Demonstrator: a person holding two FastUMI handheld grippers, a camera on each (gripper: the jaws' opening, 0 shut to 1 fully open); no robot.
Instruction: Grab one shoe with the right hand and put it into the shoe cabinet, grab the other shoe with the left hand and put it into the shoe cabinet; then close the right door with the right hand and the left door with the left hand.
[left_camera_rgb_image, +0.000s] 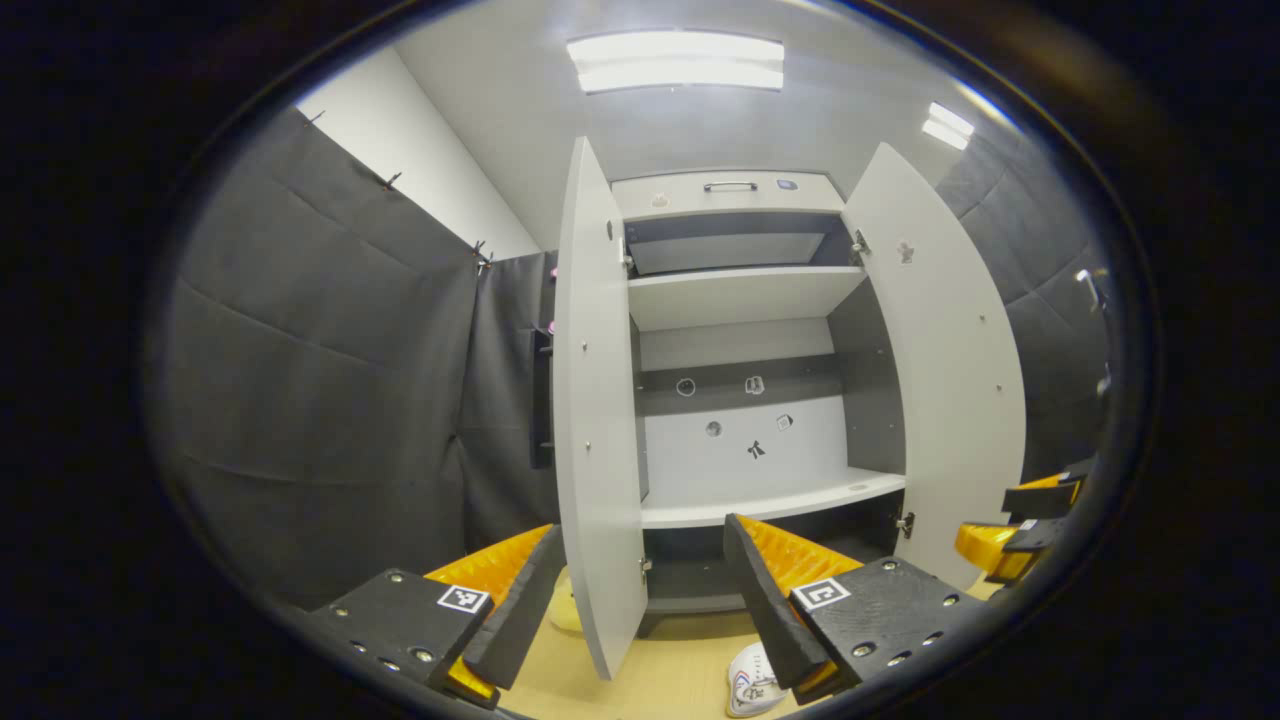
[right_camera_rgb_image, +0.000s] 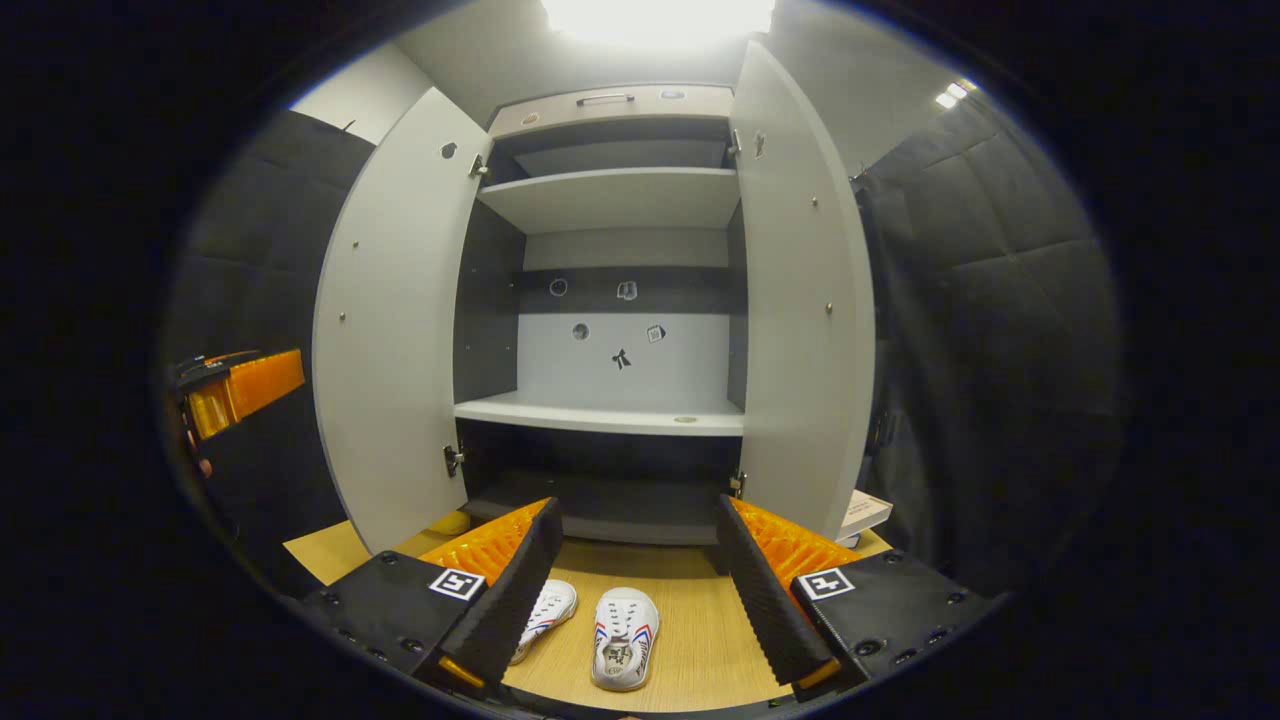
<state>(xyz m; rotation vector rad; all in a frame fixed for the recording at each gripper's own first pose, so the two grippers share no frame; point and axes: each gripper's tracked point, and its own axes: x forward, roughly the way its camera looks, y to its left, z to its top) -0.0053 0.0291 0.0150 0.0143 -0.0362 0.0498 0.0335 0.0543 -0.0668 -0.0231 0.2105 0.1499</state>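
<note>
Evidently, nothing of the task has been done yet. Both shoes are seen on the floor (right_camera_rgb_image: 690, 640) in front of the cabinet (right_camera_rgb_image: 610, 300): in the right gripper view, the right shoe (right_camera_rgb_image: 624, 624) lies between the spread jaws of the right gripper (right_camera_rgb_image: 632, 590), and the left shoe (right_camera_rgb_image: 545, 610) is partly hidden behind that gripper's left finger. Neither shoe is touched. In the left gripper view, one shoe (left_camera_rgb_image: 752, 680) is glimpsed low down, beside the right finger of the left gripper (left_camera_rgb_image: 640, 600), whose jaws are likewise spread and holding nothing.

Both doors are wide open: the left door (right_camera_rgb_image: 390, 330) and the right door (right_camera_rgb_image: 800, 300) are swung outward, and the shelves (right_camera_rgb_image: 600, 412) inside are bare. In the left gripper view the left door's edge is seen between that gripper's fingers.

Everything is judged to remain: each shoe is to be grasped and placed inside, the right one first, then each door is to be shut. The right gripper appears best placed to descend on the right shoe.
</note>
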